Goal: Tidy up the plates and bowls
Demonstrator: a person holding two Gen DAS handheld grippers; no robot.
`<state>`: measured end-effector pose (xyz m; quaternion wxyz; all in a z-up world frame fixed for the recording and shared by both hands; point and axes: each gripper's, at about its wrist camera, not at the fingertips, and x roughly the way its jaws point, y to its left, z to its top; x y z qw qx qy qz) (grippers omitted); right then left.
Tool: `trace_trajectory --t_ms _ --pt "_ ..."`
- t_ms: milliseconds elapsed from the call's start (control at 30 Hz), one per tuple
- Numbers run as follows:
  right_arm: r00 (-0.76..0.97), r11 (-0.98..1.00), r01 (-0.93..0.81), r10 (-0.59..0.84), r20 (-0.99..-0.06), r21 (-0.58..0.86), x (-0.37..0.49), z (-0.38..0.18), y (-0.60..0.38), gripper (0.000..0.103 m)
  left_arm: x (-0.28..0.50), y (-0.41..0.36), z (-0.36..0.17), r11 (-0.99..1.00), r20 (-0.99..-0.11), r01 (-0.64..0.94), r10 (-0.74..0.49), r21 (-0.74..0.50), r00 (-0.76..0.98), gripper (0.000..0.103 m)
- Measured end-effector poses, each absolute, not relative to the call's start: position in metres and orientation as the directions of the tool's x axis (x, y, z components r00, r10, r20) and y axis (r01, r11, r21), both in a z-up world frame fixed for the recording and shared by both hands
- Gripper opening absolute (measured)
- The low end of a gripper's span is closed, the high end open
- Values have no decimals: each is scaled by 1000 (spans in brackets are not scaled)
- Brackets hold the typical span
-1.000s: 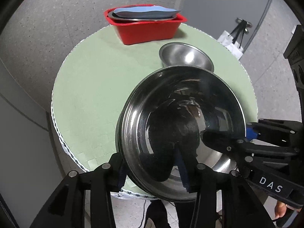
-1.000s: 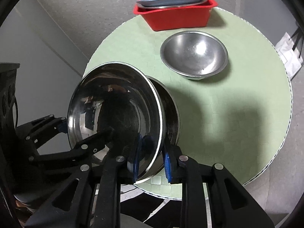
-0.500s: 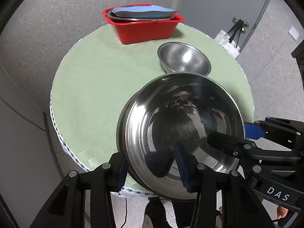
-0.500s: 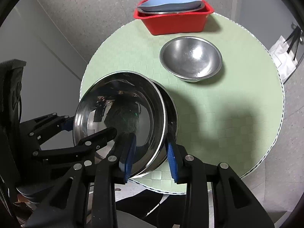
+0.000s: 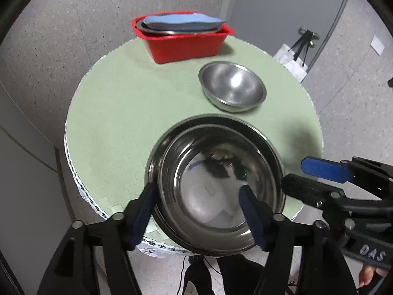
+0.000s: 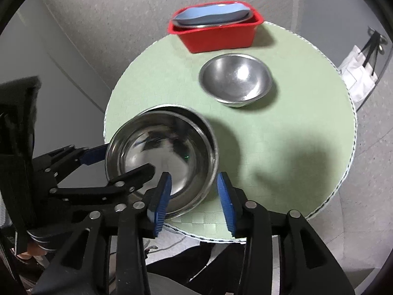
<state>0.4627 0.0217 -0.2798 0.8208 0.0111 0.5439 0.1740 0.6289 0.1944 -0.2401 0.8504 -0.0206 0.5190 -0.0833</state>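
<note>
With both grippers gaping open, the nested steel bowls (image 5: 216, 186) are sitting directly between the left gripper (image 5: 196, 211)'s fingers. The right gripper (image 6: 194, 196) is straddling their near rim, the small steel bowl (image 6: 235, 78) lying ahead, nearer it.

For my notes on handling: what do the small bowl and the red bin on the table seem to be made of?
The small bowl looks like brushed stainless steel: grey, with soft highlights and a blurred sheen. The red bin looks like moulded plastic: uniform colour, smooth, slightly glossy walls, a rolled rim. Neither can be confirmed by look alone.
</note>
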Motion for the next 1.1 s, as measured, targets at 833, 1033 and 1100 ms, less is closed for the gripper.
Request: trace_trajectory --t_ms 833,1033,1100 --pt "376 925 -197 376 -847 324 590 -292 -55 57 772 175 -234 994 -897 17 -101 -104 430 86" --pt "309 917 -208 392 -867 341 637 -320 -59 57 821 165 -268 998 -940 -21 -55 -66 337 83" --pt "285 914 -214 396 -873 345 647 -331 -58 57 834 163 -280 998 -950 -20 -56 -66 306 72"
